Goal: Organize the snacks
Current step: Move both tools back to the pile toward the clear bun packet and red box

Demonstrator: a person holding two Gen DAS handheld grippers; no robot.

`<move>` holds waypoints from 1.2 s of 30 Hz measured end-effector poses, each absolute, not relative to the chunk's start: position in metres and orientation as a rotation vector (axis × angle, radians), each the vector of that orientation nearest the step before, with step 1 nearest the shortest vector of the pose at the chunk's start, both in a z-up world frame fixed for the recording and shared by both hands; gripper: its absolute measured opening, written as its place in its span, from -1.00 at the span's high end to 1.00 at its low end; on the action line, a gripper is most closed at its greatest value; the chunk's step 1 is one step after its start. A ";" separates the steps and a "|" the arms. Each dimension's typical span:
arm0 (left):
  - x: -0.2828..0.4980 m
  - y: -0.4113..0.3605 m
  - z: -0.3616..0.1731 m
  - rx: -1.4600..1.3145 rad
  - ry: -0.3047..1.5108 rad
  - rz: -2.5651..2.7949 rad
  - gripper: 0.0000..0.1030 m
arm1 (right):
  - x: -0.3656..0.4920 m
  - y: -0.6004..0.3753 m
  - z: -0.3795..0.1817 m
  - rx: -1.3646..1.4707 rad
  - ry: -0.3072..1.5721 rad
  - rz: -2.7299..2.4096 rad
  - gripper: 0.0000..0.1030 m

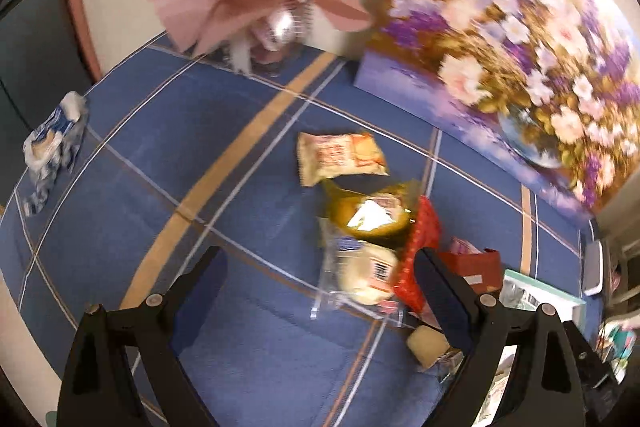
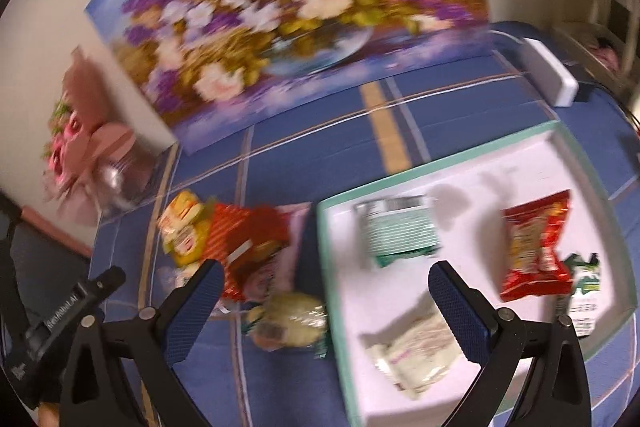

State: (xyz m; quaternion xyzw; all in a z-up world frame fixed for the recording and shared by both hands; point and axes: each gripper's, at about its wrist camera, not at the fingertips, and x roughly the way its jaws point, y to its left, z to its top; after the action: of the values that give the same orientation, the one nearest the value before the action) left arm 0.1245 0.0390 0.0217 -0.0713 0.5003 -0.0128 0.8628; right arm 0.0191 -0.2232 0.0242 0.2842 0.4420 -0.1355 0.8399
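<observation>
Above blue tablecloth (image 2: 280, 155), both hand-held grippers gape empty.

Wide-spread left claw (image 1: 320, 283) above snack packets (image 1: 362, 215) on blue tablecloth (image 1: 160, 131)

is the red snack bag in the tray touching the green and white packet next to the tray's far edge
Apart. The right wrist view shows bare white tray floor between the red snack bag and the green and white packet.

Black left gripper (image 1: 320, 291), right gripper (image 2: 326, 301): blue textured fingers (image 2: 200, 303), silver screws
</observation>
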 end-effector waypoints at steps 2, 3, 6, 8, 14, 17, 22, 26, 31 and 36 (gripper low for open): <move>0.126 0.050 0.022 -0.155 1.055 -0.008 -0.83 | 0.025 -0.213 0.023 0.601 0.946 -0.262 -1.00; 0.125 0.055 0.022 -0.160 1.058 -0.001 -0.83 | 0.027 -0.209 0.022 0.605 0.951 -0.252 -0.99; 0.124 0.067 0.019 -0.181 1.074 0.012 -0.83 | 0.036 -0.199 0.016 0.606 0.965 -0.224 -0.93; 0.125 0.072 0.015 -0.189 1.088 0.019 -0.83 | 0.041 -0.195 0.011 0.611 0.977 -0.210 -0.85; 0.135 0.071 -0.001 -0.226 1.130 -0.008 -0.83 | 0.056 -0.186 -0.004 0.550 0.996 -0.217 -0.69; 0.144 0.060 -0.018 -0.274 1.176 -0.071 -0.83 | 0.064 -0.183 -0.008 0.514 0.999 -0.212 -0.68; 0.154 0.042 -0.038 -0.300 1.225 -0.123 -0.82 | 0.079 -0.170 -0.003 0.393 0.977 -0.191 -0.68; 0.162 0.037 -0.051 -0.342 1.266 -0.136 -0.81 | 0.091 -0.163 -0.008 0.323 0.993 -0.197 -0.68; 0.170 0.034 -0.062 -0.375 1.292 -0.153 -0.69 | 0.101 -0.163 -0.021 0.293 1.015 -0.195 -0.68; 0.174 0.027 -0.073 -0.386 1.326 -0.168 -0.68 | 0.108 -0.157 -0.028 0.258 1.028 -0.187 -0.68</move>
State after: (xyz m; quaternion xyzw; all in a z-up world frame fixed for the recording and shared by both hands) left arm 0.1745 0.0271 -0.0725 -0.1780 0.6107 -0.0773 0.7677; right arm 0.1077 -0.1567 -0.0276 0.1230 0.4896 -0.0892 0.8586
